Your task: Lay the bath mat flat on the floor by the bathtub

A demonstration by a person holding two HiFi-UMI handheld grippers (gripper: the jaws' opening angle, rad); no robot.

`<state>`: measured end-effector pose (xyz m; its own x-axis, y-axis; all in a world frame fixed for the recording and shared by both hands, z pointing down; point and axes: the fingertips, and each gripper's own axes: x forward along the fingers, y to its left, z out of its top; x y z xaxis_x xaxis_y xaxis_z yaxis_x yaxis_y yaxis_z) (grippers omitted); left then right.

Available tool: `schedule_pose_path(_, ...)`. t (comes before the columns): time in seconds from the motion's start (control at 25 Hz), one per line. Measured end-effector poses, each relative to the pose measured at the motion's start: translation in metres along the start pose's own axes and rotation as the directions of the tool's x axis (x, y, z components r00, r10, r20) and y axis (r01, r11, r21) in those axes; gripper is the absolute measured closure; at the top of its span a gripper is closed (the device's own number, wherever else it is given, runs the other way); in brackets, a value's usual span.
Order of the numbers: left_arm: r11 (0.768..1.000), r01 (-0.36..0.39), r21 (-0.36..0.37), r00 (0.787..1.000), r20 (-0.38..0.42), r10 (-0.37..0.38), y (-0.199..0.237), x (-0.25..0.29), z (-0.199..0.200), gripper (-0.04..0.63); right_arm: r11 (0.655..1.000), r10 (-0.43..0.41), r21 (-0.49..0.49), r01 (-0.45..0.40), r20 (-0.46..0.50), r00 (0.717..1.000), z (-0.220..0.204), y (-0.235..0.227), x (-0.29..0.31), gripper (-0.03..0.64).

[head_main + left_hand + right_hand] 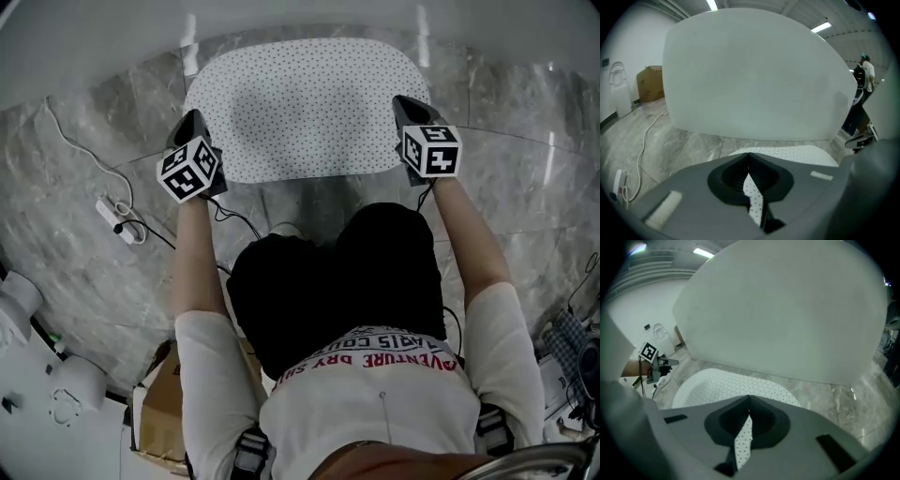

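Note:
The white dotted bath mat [305, 108] lies spread on the grey marble floor, its far edge against the white bathtub [300, 19]. My left gripper [192, 124] sits at the mat's near left corner and my right gripper [405, 105] at its near right corner. In the left gripper view the jaws [748, 157] are shut, with a strip of the mat [753, 197] pinched between them. In the right gripper view the jaws [750, 399] are likewise shut on a strip of the mat [743, 441]. The tub wall [754, 75] fills the view ahead of both grippers.
A power strip [117, 217] with a white cable lies on the floor to the left. A cardboard box [164, 412] stands behind the person's left side, next to white fixtures [19, 291]. Another person [867, 75] stands far off to the right.

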<state>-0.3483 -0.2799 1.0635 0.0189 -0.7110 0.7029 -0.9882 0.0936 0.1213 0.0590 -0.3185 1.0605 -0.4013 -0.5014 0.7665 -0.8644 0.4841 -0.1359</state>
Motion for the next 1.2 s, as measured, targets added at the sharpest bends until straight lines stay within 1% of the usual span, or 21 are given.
schedule_pose_path(0.08,0.999,0.028,0.035,1.000,0.000,-0.028,-0.016,-0.019,0.017,0.583,0.999,0.035,-0.022,-0.035,0.020,0.999,0.019,0.015,-0.018,0.607)
schedule_pose_path(0.12,0.999,0.029,0.042,1.000,-0.003,-0.028,-0.022,-0.030,0.028,0.583,0.998,0.054,-0.033,-0.053,0.028,0.998,0.030,0.025,-0.029,0.607)
schedule_pose_path(0.2,0.999,0.028,0.038,1.000,-0.001,-0.028,-0.032,-0.056,0.055,0.583,0.995,0.082,-0.064,-0.080,0.037,0.996,0.056,0.044,-0.055,0.607)
schedule_pose_path(0.32,0.997,0.057,0.056,0.998,0.011,-0.058,-0.057,-0.102,0.098,0.583,0.990,0.102,-0.103,-0.095,0.070,0.992,0.102,0.068,-0.104,0.607)
schedule_pose_path(0.44,0.994,0.084,0.076,0.995,0.041,-0.088,-0.083,-0.155,0.145,0.583,0.992,0.094,-0.094,-0.084,0.105,0.990,0.150,0.083,-0.155,0.607)
schedule_pose_path(0.52,0.991,0.097,0.094,0.992,0.070,-0.104,-0.101,-0.195,0.181,0.583,0.994,0.066,-0.089,-0.056,0.118,0.991,0.180,0.091,-0.188,0.607)
schedule_pose_path(0.64,0.985,0.138,0.102,0.984,0.102,-0.149,-0.126,-0.257,0.237,0.583,0.993,0.017,-0.116,0.002,0.159,0.987,0.229,0.106,-0.239,0.607)
schedule_pose_path(0.72,0.980,0.167,0.104,0.977,0.118,-0.179,-0.139,-0.298,0.272,0.583,0.990,0.003,-0.140,0.024,0.189,0.982,0.263,0.119,-0.276,0.607)
schedule_pose_path(0.84,0.972,0.191,0.137,0.966,0.151,-0.211,-0.155,-0.359,0.322,0.583,0.991,0.020,-0.134,0.012,0.236,0.972,0.314,0.142,-0.334,0.607)
schedule_pose_path(0.92,0.963,0.202,0.177,0.958,0.167,-0.232,-0.164,-0.398,0.350,0.583,0.994,0.043,-0.109,-0.014,0.267,0.963,0.343,0.158,-0.373,0.607)
schedule_pose_path(1.0,0.953,0.207,0.221,0.947,0.200,-0.252,-0.173,-0.436,0.381,0.583,0.996,0.057,-0.083,-0.033,0.308,0.950,0.371,0.171,-0.411,0.607)
schedule_pose_path(1.04,0.950,0.204,0.237,0.936,0.236,-0.260,-0.176,-0.454,0.399,0.583,0.996,0.059,-0.077,-0.036,0.335,0.941,0.387,0.177,-0.428,0.607)
schedule_pose_path(1.12,0.948,0.198,0.250,0.908,0.316,-0.273,-0.180,-0.492,0.438,0.583,0.996,0.066,-0.084,-0.035,0.388,0.919,0.418,0.187,-0.462,0.607)
schedule_pose_path(1.2,0.947,0.195,0.255,0.884,0.374,-0.282,-0.184,-0.533,0.466,0.583,0.994,0.076,-0.105,-0.035,0.426,0.901,0.439,0.200,-0.498,0.607)
